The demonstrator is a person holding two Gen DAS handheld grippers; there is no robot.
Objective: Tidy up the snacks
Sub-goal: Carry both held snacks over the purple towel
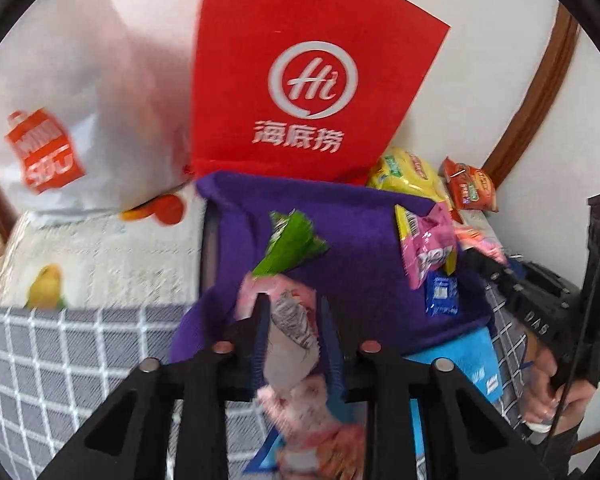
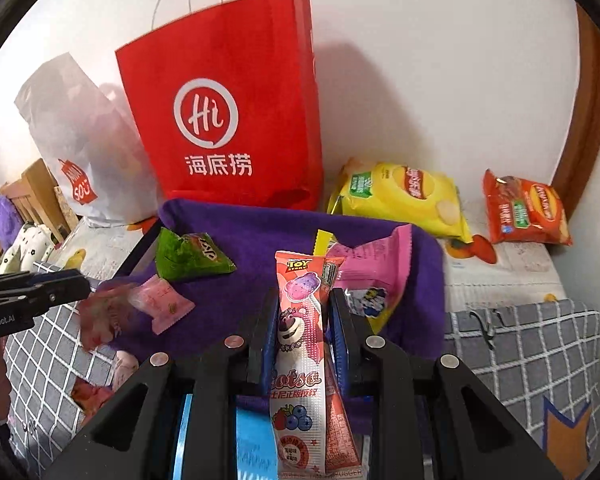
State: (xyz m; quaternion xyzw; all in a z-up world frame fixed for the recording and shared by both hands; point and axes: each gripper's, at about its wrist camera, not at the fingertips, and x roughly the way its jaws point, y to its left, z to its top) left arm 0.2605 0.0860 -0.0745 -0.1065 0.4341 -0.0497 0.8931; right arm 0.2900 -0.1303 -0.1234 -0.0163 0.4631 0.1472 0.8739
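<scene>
My left gripper (image 1: 293, 312) is shut on a pink snack packet (image 1: 291, 328), held over the near edge of a purple fabric bin (image 1: 360, 248); it shows blurred in the right wrist view (image 2: 99, 312). My right gripper (image 2: 302, 300) is shut on a long pink Lotso candy packet (image 2: 300, 340), upright above the bin's (image 2: 259, 232) front edge. Inside the bin lie a green packet (image 2: 191, 258), a small pink packet (image 2: 165, 304), and a large pink packet (image 2: 368, 264).
A red paper bag (image 2: 227, 120) and a white bag (image 2: 83, 144) stand against the wall behind the bin. A yellow chip bag (image 2: 404, 200) and a red chip bag (image 2: 524, 212) lie to the right. A grey checked cloth (image 2: 520, 344) covers the front.
</scene>
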